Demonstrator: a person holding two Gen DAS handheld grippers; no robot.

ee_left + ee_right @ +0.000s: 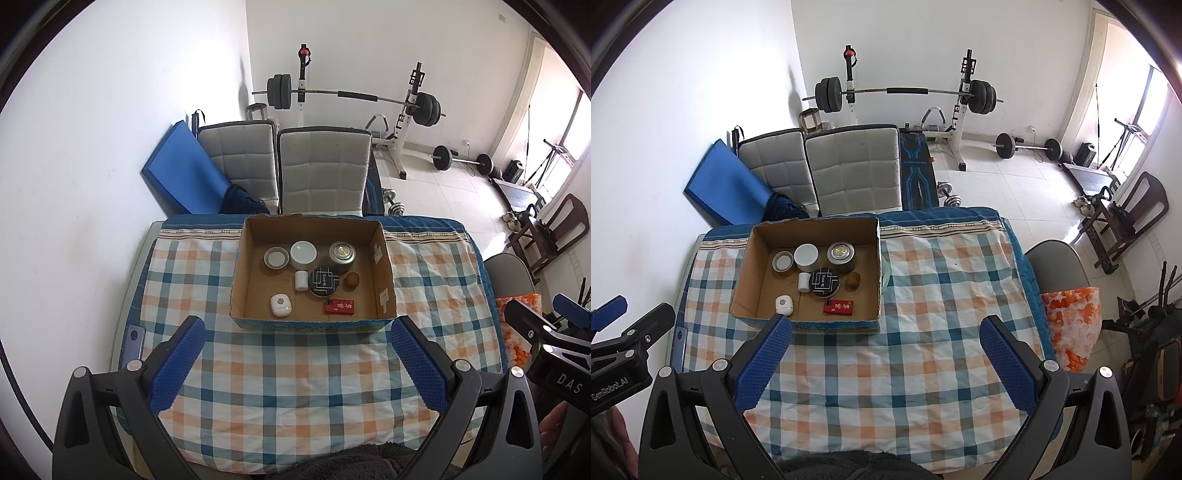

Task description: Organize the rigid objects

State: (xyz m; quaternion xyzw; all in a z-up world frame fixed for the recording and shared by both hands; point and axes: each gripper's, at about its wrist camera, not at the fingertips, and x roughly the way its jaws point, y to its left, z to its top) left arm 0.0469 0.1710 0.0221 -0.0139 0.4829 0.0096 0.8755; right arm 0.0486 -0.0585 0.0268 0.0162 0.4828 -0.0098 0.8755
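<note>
An open cardboard box [384, 266] [746, 273] stands on the checked tablecloth [295, 369] [923, 295]. Inside lie several small items: a white-lidded jar [303, 253], a grey-rimmed lid [276, 257], a metal tin [341, 254], a black round tin [324, 281], a small white cylinder [301, 280], a brown nut-like piece [352, 280], a white oval device [280, 305] and a red box [340, 307] [839, 307]. My left gripper [297, 332] is open and empty, just before the box. My right gripper [886, 330] is open and empty, right of the box front.
Two padded grey chairs [325, 170] stand behind the table with a blue mat [181, 170] against the wall. A phone [133, 341] lies at the table's left edge. A barbell rack [354, 98], weights and a dark chair [1126, 218] fill the room beyond.
</note>
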